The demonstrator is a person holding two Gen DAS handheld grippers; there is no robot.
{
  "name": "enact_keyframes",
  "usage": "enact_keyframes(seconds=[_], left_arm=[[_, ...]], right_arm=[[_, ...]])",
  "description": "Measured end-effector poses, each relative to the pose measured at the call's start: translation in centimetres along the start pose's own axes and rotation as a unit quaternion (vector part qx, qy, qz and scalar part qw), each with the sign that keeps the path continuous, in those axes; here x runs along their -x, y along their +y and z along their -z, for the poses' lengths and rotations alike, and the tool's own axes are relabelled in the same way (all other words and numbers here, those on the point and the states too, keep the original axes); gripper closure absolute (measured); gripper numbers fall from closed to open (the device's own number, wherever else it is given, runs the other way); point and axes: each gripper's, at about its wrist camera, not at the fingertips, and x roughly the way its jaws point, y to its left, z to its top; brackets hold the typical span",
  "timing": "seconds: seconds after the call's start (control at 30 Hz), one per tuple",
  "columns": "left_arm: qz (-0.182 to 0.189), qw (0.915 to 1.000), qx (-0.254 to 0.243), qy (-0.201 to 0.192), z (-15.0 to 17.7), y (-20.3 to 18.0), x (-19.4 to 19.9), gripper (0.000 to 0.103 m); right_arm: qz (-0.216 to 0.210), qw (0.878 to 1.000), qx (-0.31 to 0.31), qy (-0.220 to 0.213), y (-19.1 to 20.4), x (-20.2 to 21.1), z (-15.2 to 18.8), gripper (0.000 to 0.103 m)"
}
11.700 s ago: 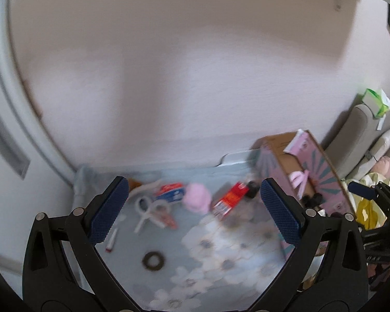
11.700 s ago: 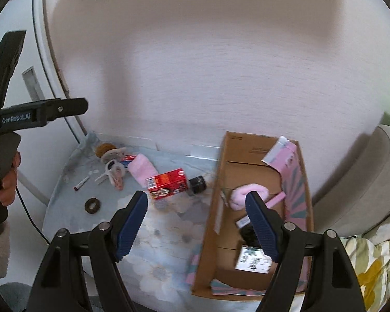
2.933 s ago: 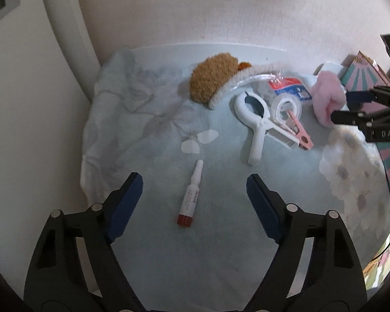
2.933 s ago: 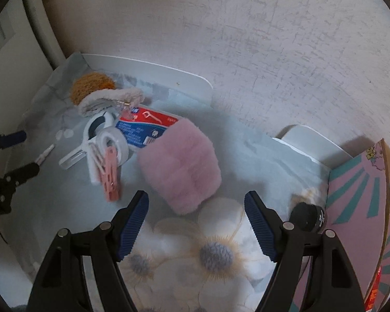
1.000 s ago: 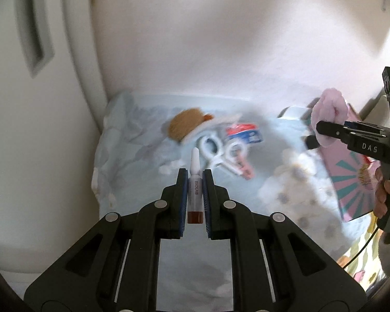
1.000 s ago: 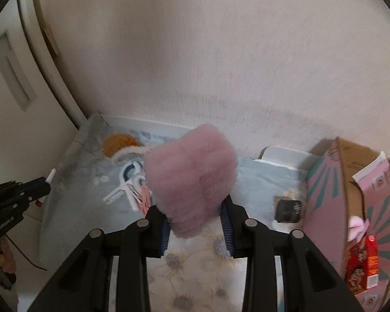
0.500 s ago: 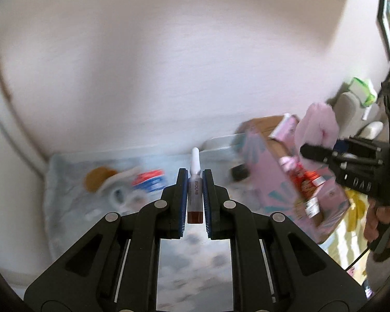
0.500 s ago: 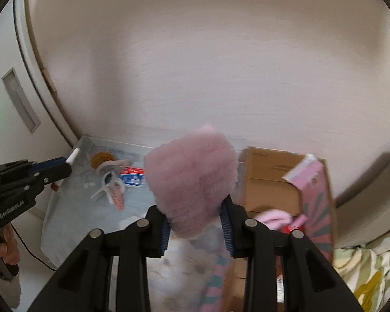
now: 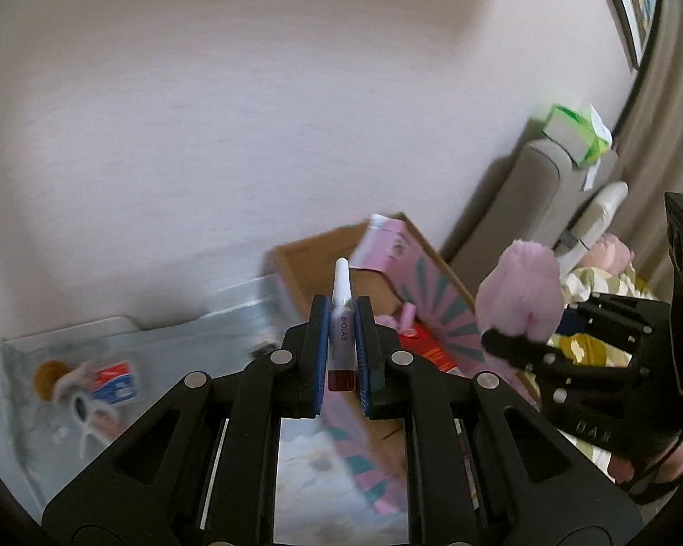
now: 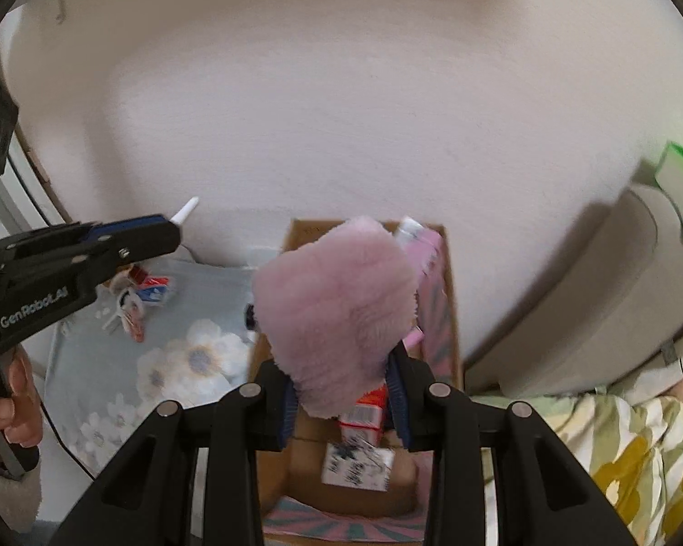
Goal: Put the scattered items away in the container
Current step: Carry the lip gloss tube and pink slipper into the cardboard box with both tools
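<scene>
My left gripper point(image 9: 342, 357) is shut on a small white tube with a dark red end point(image 9: 342, 314), held in the air in front of the cardboard box point(image 9: 323, 255). My right gripper point(image 10: 341, 391) is shut on a fluffy pink puff point(image 10: 337, 309) and holds it over the open box point(image 10: 453, 318). The box holds a red carton point(image 10: 364, 409) and a printed white packet point(image 10: 357, 466). The right gripper with the puff point(image 9: 519, 291) also shows at the right of the left wrist view. The left gripper point(image 10: 159, 232) shows at the left of the right wrist view.
On the floral cloth point(image 10: 127, 364) lie a brown puff point(image 9: 48, 373), a blue-red packet point(image 9: 114, 384), white clips and a pink peg point(image 10: 134, 318). A wall stands behind. A grey sofa arm point(image 10: 592, 295) with a green-white pack point(image 9: 573, 136) is at the right.
Both grippers have swung right toward the box. The pink puff is now over the box opening. The tube is now lined up with the box instead of the cloth.
</scene>
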Motion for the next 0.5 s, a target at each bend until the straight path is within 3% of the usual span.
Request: enact_keyframes(seconds=[0.17,0.43,0.47,0.5], left_arm=[[0.008,0.9997,-0.01,0.022,0.6,-2.4,-2.5,0.093],[0.0,0.9984,-0.013,0.054,2.0,-4.0,-5.3,0.093],[0.003,0.9981,-0.01,0.06,2.1,-4.1,-5.5,0.09],[0.003,0.9979,-0.005,0.065,2.1,-4.3,-5.6,0.076]], right_arm=[[-0.021,0.999,-0.015,0.028,-2.4,-1.7,1.8,0.072],[-0.035,0.997,-0.012,0.067,-2.9,-4.2,4.5,0.071],[-0.038,0.997,-0.009,0.072,-3.0,-4.4,4.8,0.07],[-0.039,0.996,-0.007,0.077,-3.0,-4.6,5.0,0.065]])
